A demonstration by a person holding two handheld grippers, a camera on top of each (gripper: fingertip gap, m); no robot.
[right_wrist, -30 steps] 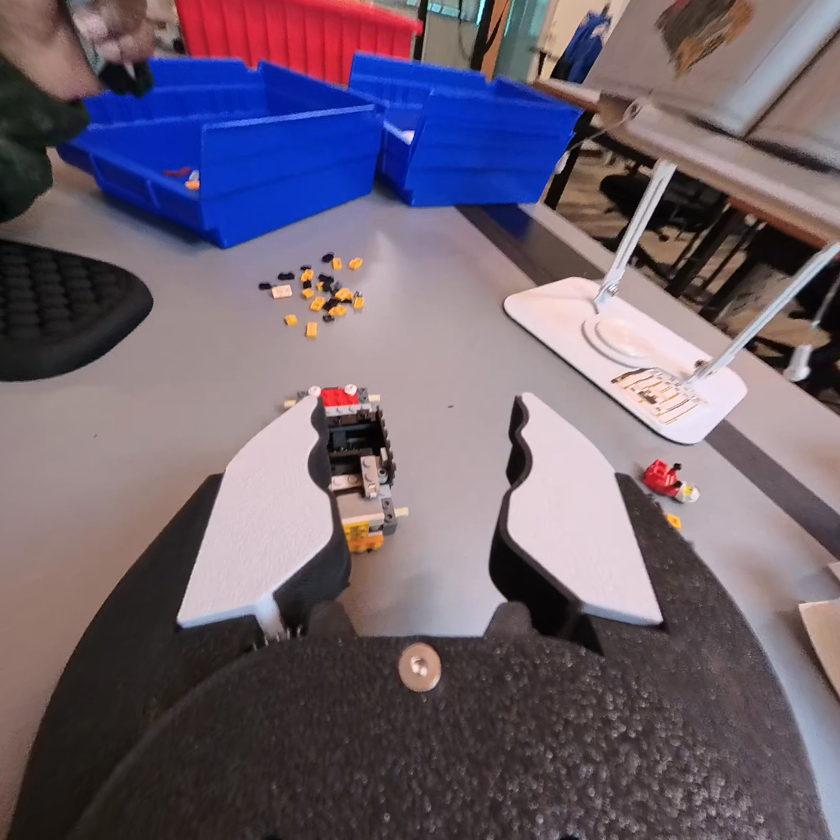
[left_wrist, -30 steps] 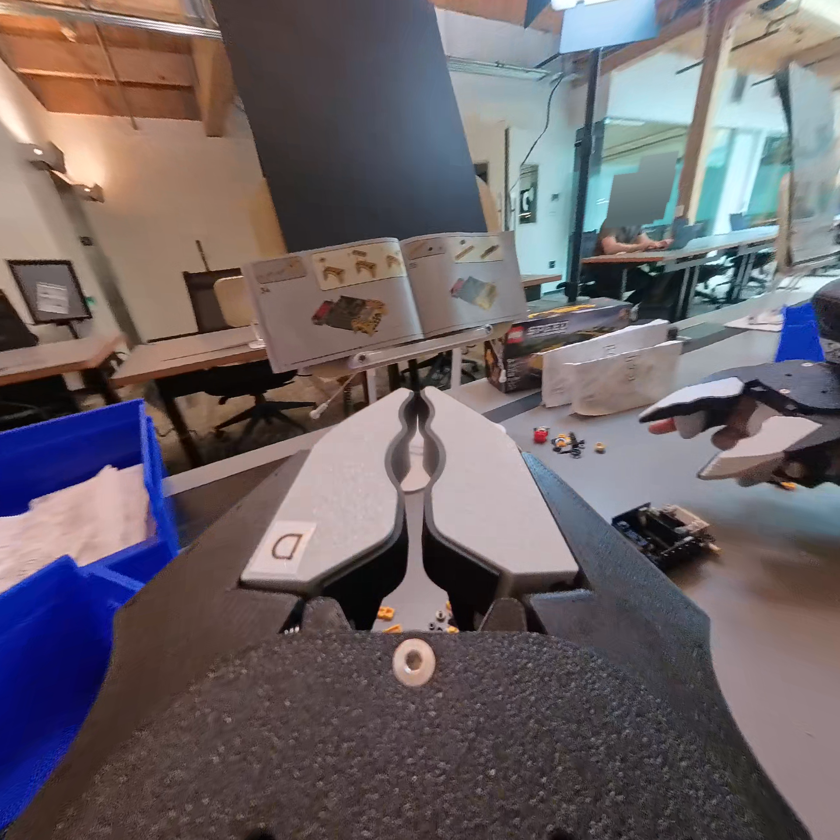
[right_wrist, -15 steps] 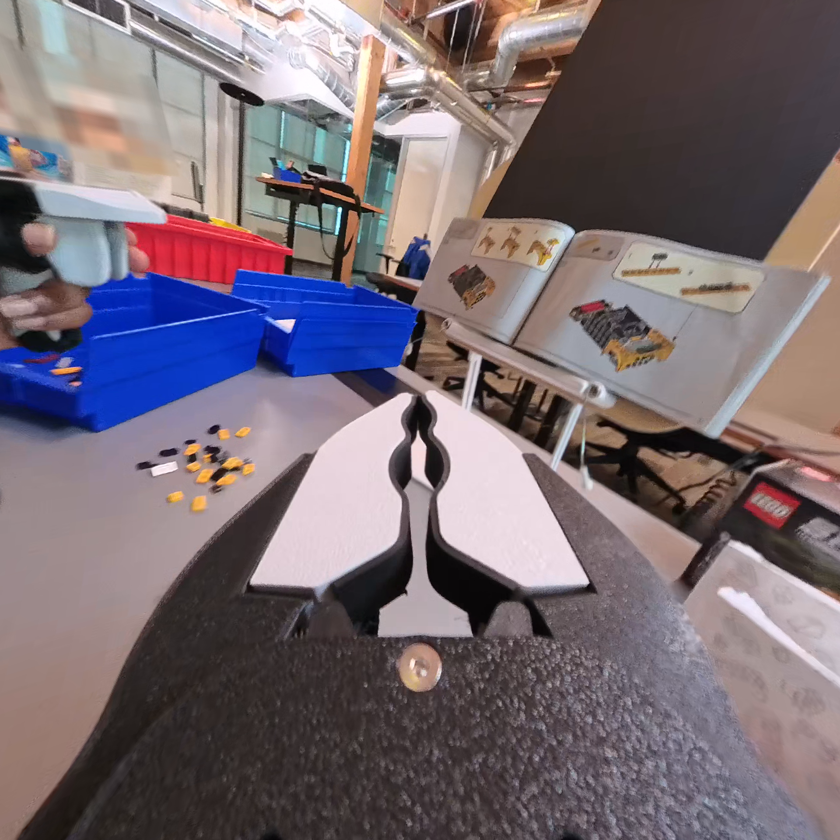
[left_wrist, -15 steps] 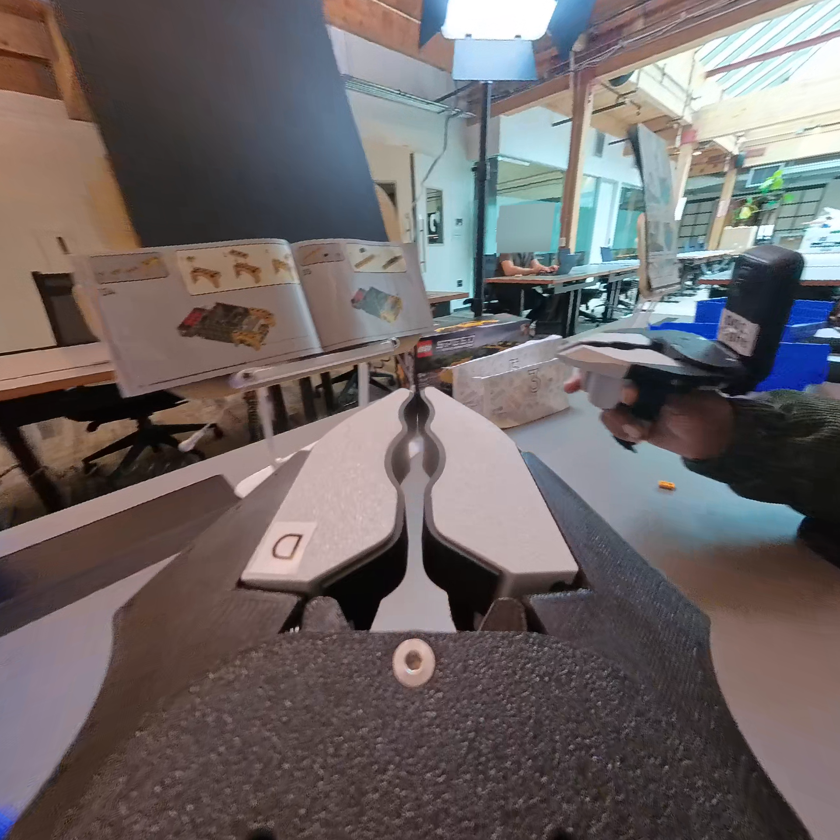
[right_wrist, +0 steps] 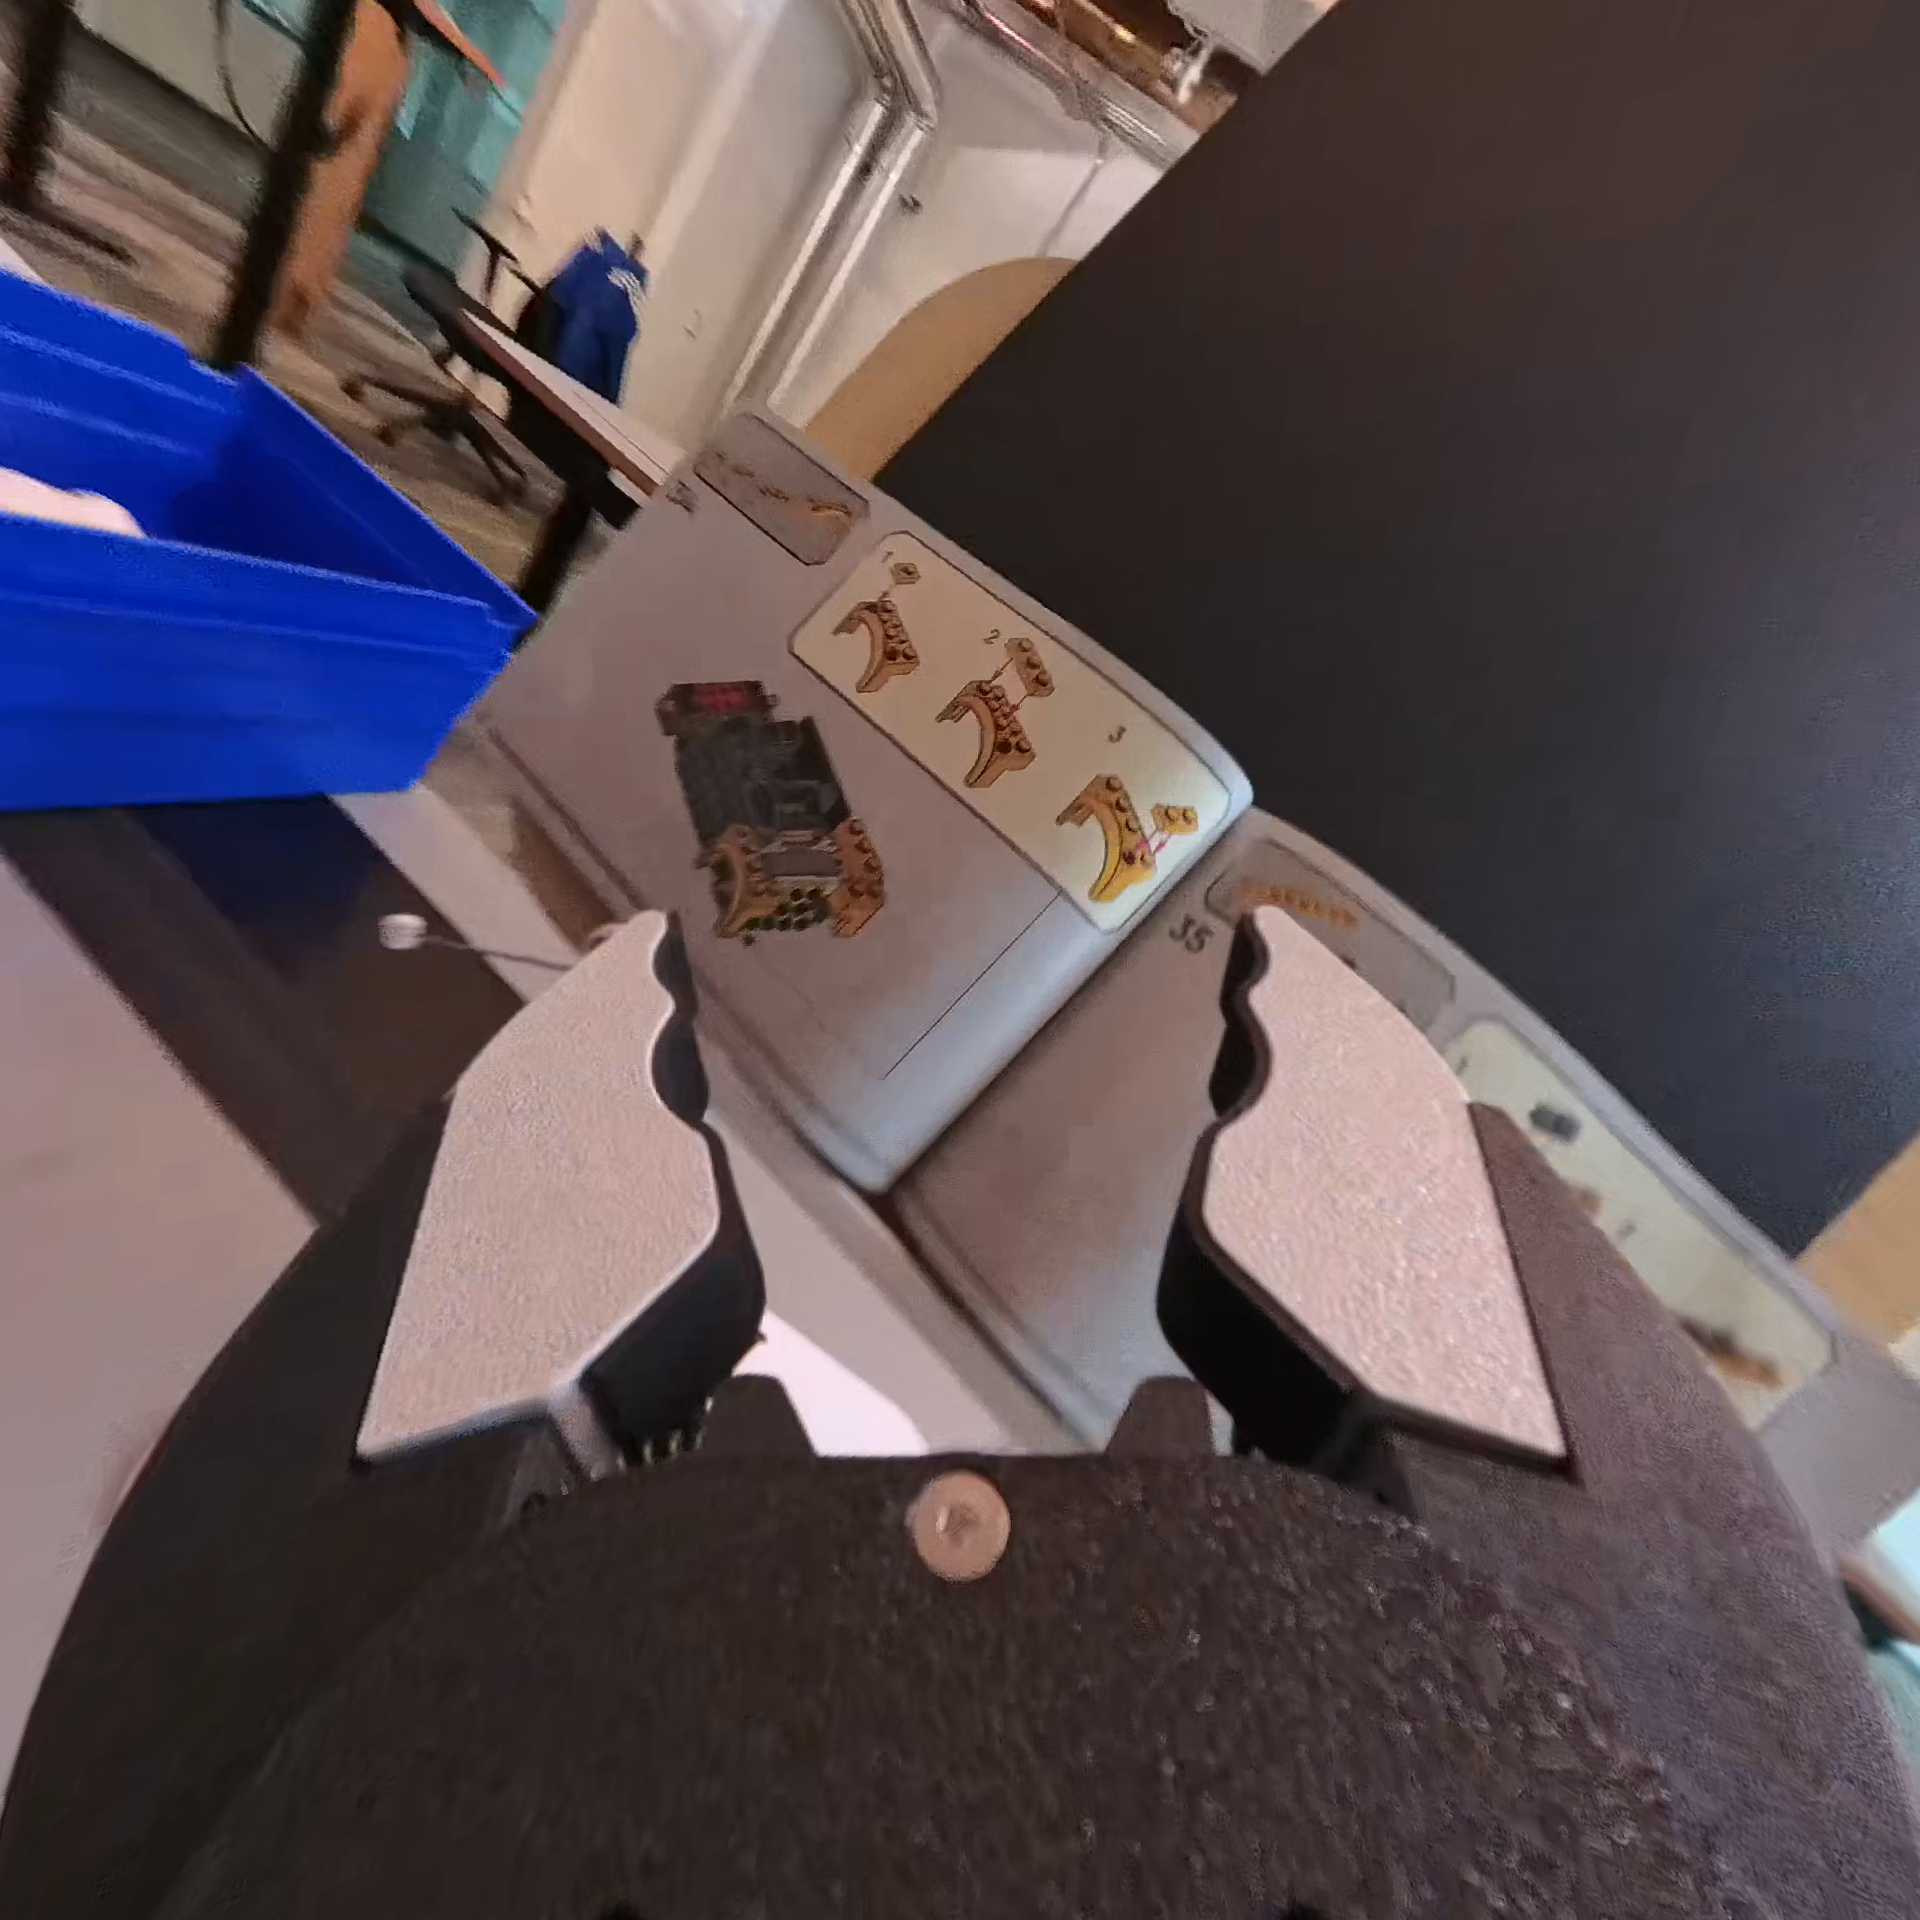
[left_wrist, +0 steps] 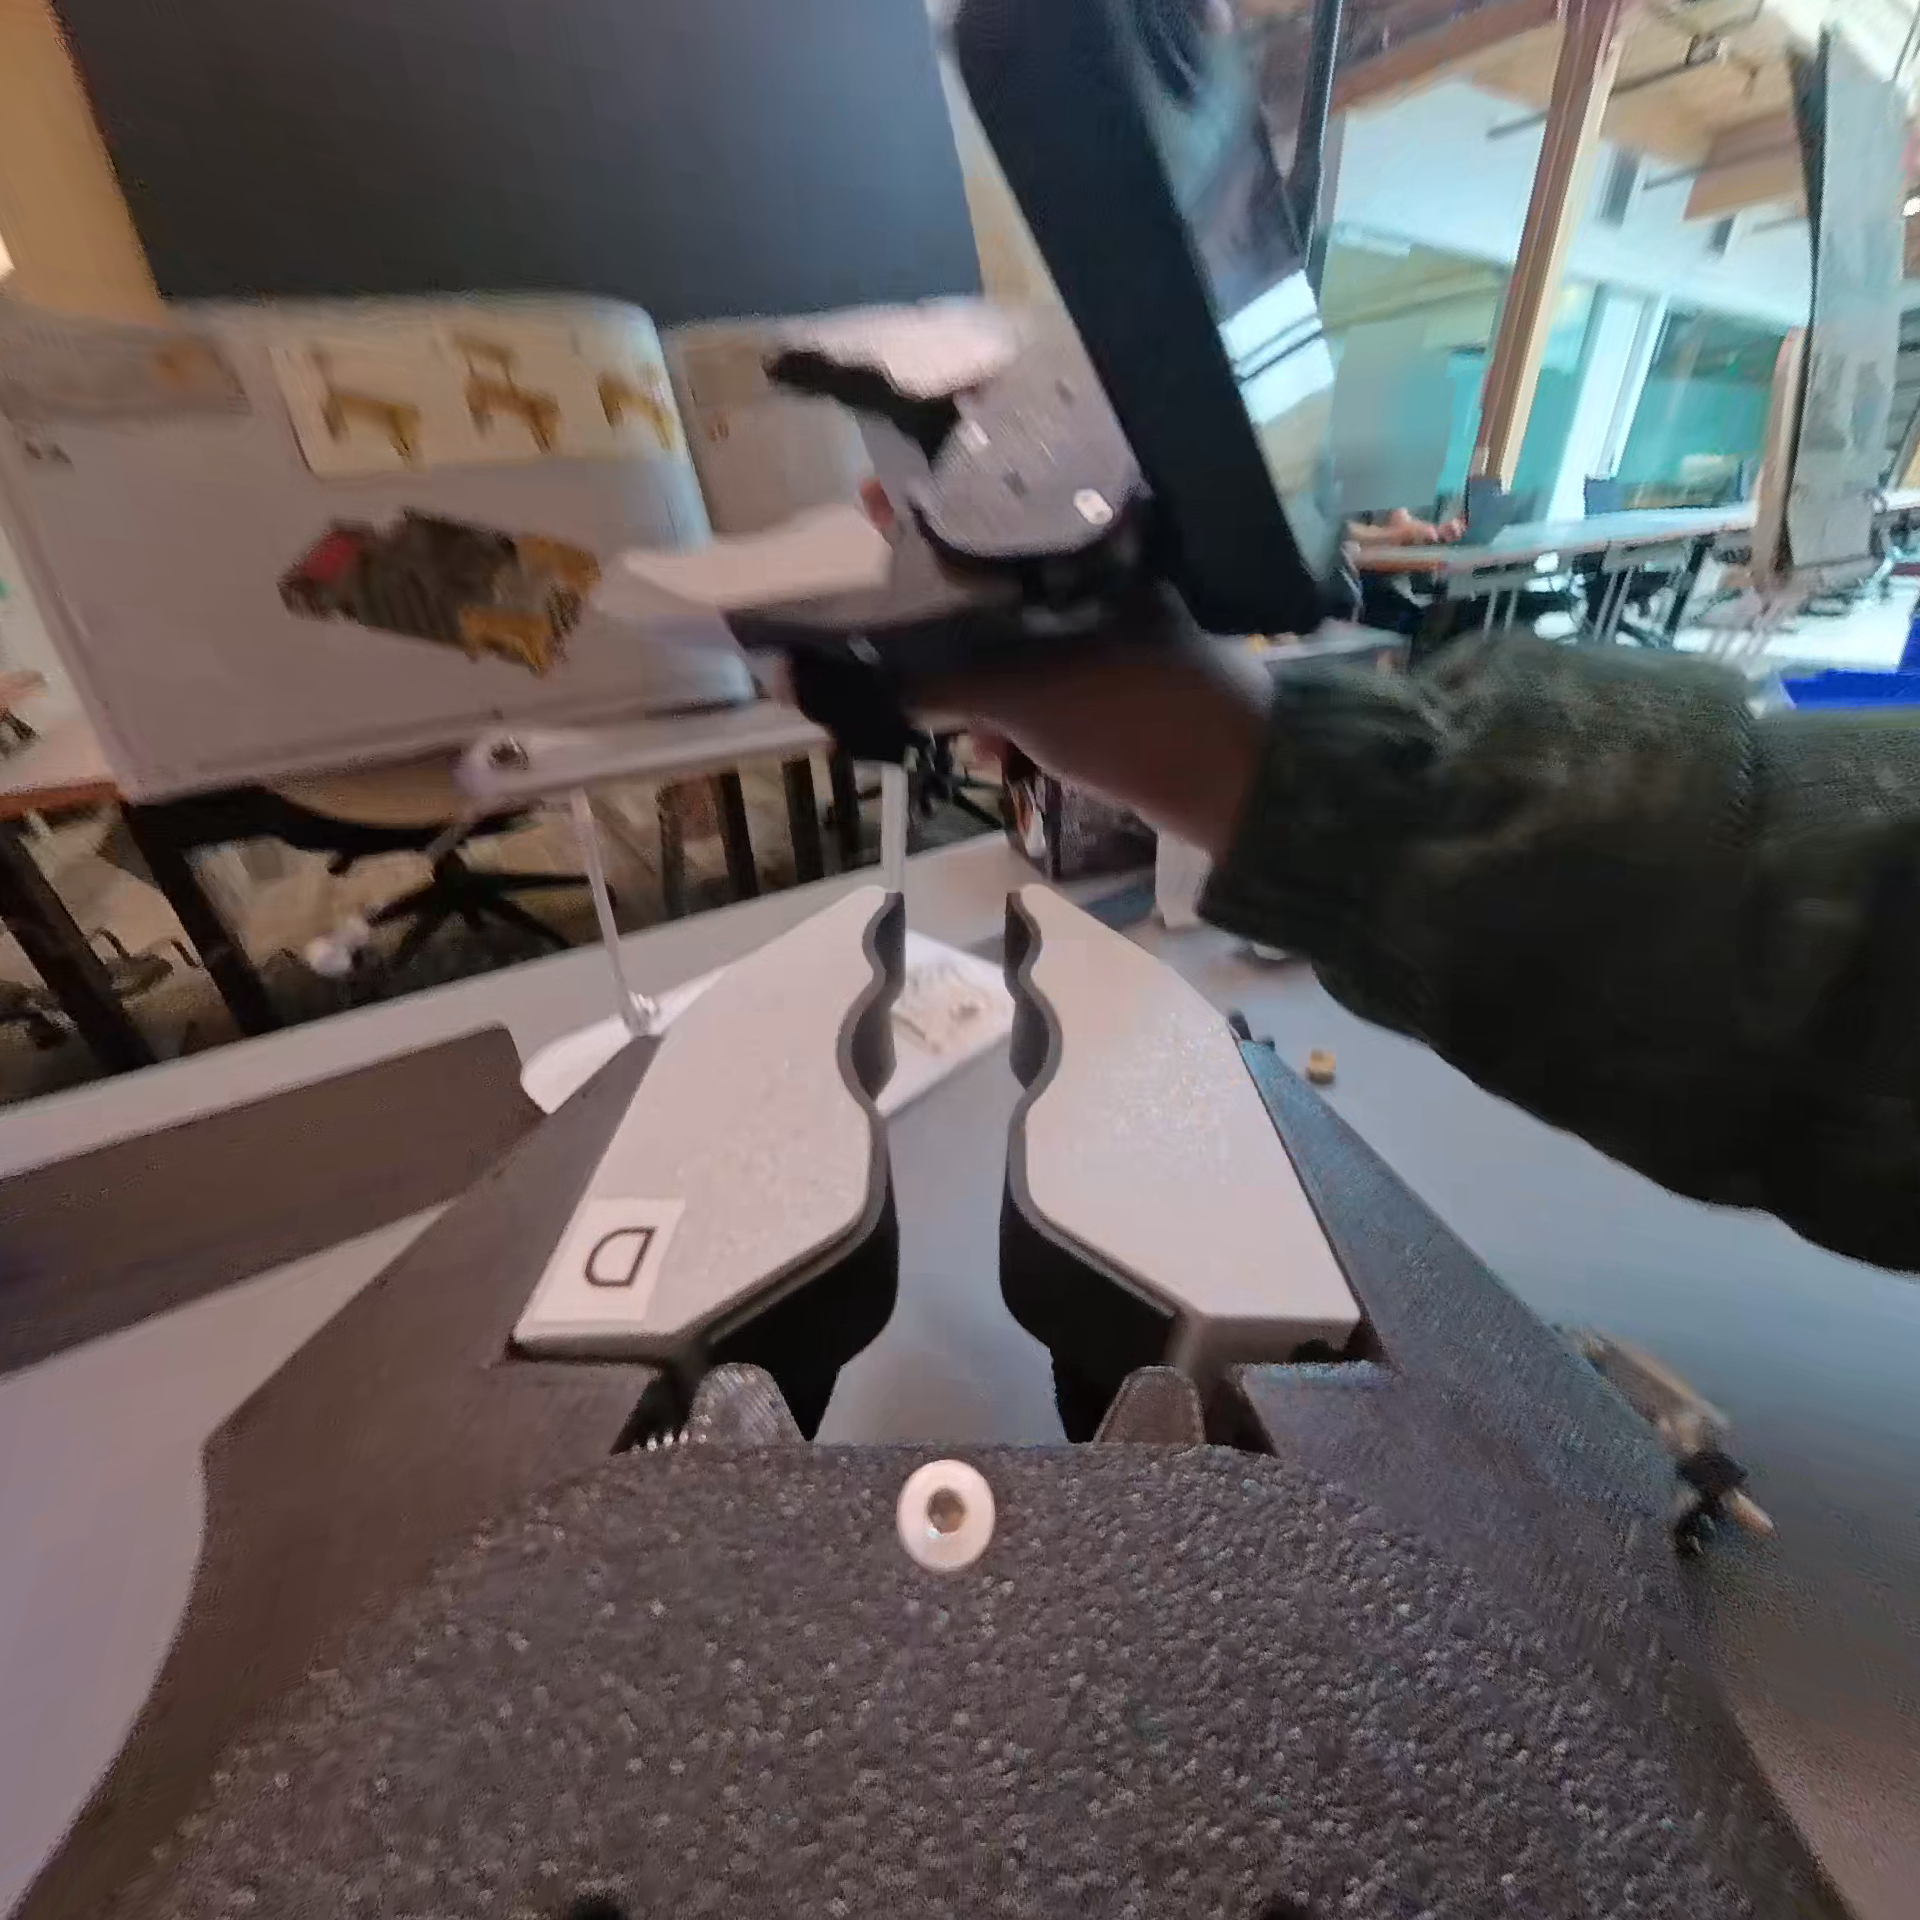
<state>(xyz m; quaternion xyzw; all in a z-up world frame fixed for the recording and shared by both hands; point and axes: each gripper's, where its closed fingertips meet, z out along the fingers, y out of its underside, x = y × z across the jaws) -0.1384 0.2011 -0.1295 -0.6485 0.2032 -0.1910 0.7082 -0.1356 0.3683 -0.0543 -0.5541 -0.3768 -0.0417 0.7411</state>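
Left wrist view: your left gripper [left_wrist: 951, 914] hangs above the grey table [left_wrist: 1558, 1278], jaws slightly parted with nothing between them. Landmark: the open instruction booklet [left_wrist: 343, 540] on its white stand [left_wrist: 582, 1049]. Your right gripper [left_wrist: 790, 468], held in your hand [left_wrist: 1122, 717], is up in front of the booklet's right page. Right wrist view: right gripper [right_wrist: 951, 935] jaws spread wide and bare, aimed at the booklet's pages [right_wrist: 914, 831]; blue bin [right_wrist: 208, 634] left of the booklet.
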